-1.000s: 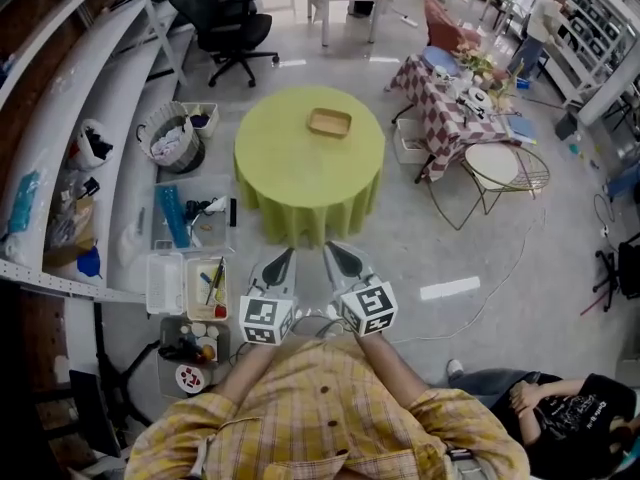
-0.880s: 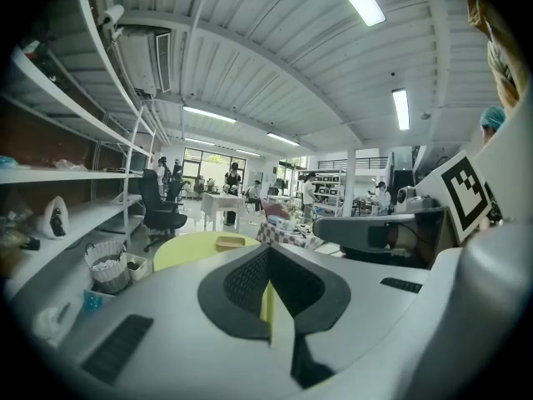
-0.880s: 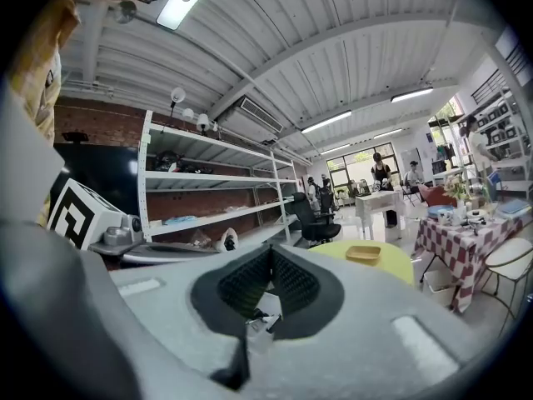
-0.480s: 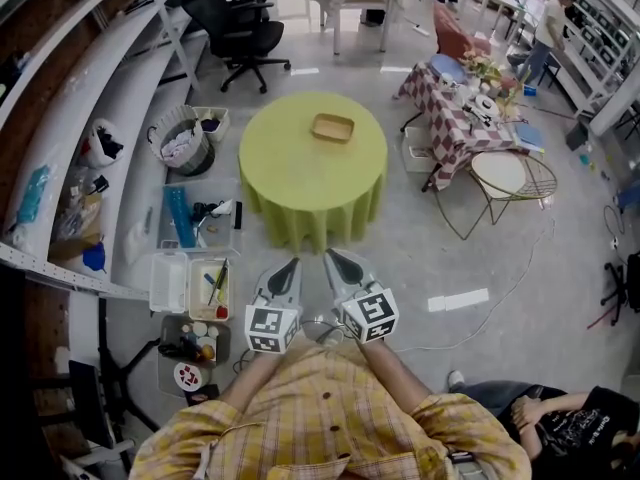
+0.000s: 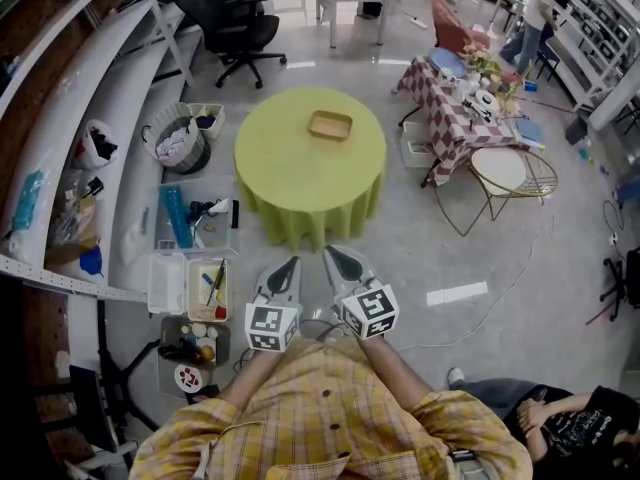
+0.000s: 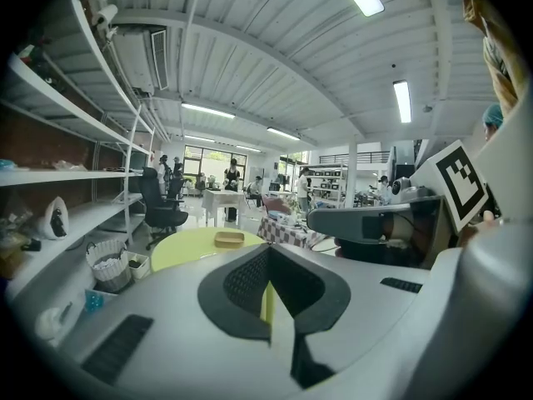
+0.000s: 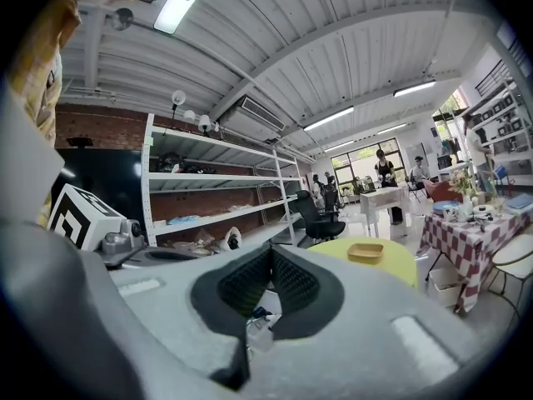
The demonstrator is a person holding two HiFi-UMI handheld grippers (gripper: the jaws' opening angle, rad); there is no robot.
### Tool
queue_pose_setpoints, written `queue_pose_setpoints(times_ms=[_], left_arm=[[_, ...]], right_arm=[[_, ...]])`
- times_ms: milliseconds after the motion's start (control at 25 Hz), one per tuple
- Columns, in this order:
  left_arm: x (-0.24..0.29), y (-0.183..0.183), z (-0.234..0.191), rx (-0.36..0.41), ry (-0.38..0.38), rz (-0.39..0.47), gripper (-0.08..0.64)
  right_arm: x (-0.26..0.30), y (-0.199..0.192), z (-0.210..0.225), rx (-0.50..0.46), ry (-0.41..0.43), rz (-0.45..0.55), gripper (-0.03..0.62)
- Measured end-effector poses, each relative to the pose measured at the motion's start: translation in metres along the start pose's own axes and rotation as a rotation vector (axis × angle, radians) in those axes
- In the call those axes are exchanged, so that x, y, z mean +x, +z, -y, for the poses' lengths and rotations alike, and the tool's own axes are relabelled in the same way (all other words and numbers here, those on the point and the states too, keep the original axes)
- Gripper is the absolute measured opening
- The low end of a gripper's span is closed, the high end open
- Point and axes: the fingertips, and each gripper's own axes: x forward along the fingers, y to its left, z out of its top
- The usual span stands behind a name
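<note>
I hold both grippers side by side in front of my chest, above the floor. In the head view my left gripper (image 5: 289,264) and my right gripper (image 5: 331,254) point toward a round table (image 5: 290,183) with a yellow-green cloth. A shallow wooden tray (image 5: 330,124) lies on it, well beyond the fingertips. In the left gripper view the left gripper (image 6: 268,257) has its jaws together with nothing between them; the table (image 6: 187,244) and tray (image 6: 228,238) show ahead. The right gripper (image 7: 270,257) is likewise shut and empty, with the tray (image 7: 366,252) at its right.
White shelving (image 5: 60,118) runs along the left, with bins (image 5: 192,218) and a basket (image 5: 175,138) on the floor beside it. A black office chair (image 5: 235,28) stands behind the table. A checkered table (image 5: 455,103) and a wire side table (image 5: 500,168) are at the right. A person sits at lower right (image 5: 555,408).
Both grippers keep the same pose and stay shut. The head view has shifted only slightly, and a person at the far top right has walked a little.
</note>
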Motion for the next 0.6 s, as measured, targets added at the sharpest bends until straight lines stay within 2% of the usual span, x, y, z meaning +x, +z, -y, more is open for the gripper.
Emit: queue_pose_setpoints(times_ms=[320, 600], left_arm=[[0.029, 0.010, -0.039, -0.005, -0.001, 0.012, 0.005], [0.070, 0.023, -0.080, -0.013, -0.028, 0.018, 0.005]], right_arm=[[0.049, 0.003, 0.012, -0.026, 0.001, -0.020, -0.003], [0.105, 0.009, 0.041, -0.046, -0.029, -0.043, -0.003]])
